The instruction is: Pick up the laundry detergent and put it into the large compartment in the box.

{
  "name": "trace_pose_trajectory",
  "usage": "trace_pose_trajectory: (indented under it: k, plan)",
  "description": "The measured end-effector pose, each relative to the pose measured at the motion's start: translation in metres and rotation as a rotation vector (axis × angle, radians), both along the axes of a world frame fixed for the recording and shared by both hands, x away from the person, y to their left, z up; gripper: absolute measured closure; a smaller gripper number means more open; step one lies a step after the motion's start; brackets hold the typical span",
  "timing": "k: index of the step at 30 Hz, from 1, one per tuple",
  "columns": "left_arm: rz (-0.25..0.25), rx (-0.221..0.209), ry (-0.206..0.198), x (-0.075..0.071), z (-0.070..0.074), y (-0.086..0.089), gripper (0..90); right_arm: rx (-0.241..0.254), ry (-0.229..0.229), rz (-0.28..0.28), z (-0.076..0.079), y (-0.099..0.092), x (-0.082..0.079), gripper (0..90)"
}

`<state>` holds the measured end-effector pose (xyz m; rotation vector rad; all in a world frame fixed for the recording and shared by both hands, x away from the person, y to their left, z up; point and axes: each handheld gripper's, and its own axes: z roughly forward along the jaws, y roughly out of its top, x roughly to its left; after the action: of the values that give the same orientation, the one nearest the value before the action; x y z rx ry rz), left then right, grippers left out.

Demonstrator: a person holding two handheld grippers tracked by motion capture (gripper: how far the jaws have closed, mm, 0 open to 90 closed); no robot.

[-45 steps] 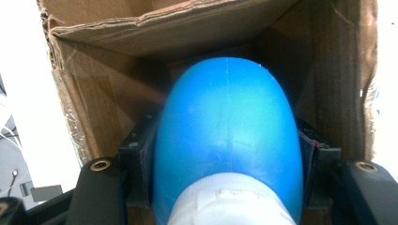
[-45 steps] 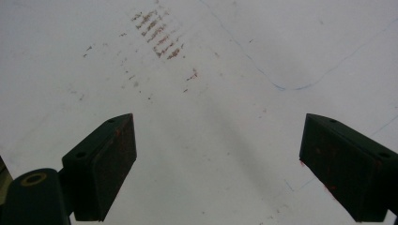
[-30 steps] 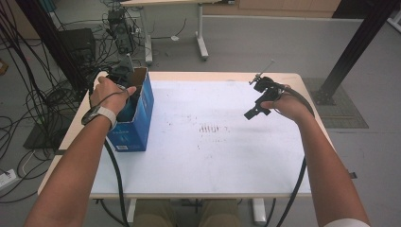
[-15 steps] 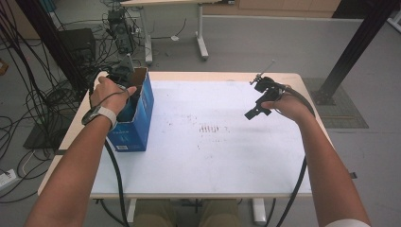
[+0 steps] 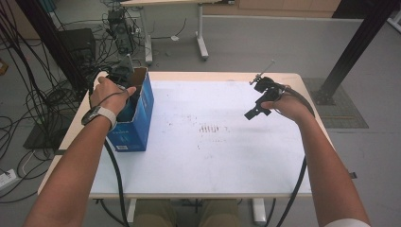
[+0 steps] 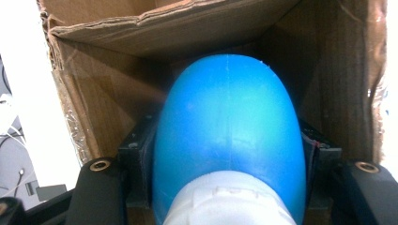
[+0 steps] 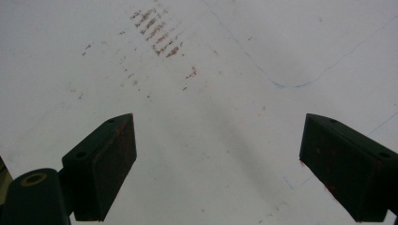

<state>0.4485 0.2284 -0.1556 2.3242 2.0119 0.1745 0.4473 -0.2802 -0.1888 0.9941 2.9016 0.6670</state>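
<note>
High view sits above the person's side, looking forward and down over the whole white surface [image 5: 198, 156]. Left gripper view is pressed close inside the open cardboard box [image 6: 108, 93] at the surface's left edge. Right gripper view tilts down, near the same surface's reddish smudges [image 7: 157, 33], shared with the high view.

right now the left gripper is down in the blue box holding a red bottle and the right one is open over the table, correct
Not quite: the bottle is blue, not red, as the left gripper view shows. The rest holds: the left gripper is inside the blue box gripping it, and the right gripper is open over the table.
</note>
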Motion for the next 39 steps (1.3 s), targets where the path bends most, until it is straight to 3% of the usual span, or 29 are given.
trace_pose_trajectory:
  k: [25, 31, 39]
  plan:
    - [-0.005, -0.014, -0.004, 0.0, 0.001, 0.002, 36.3, 0.003, 0.002, -0.003, 0.0, -0.002, -0.001, 11.3]
    - [-0.008, -0.018, -0.009, -0.001, 0.002, 0.004, 30.0, 0.002, 0.002, -0.002, 0.0, -0.002, -0.002, 11.3]
    - [-0.012, -0.068, -0.03, -0.006, 0.011, 0.016, 27.2, 0.001, 0.001, -0.004, 0.001, -0.002, -0.003, 11.3]
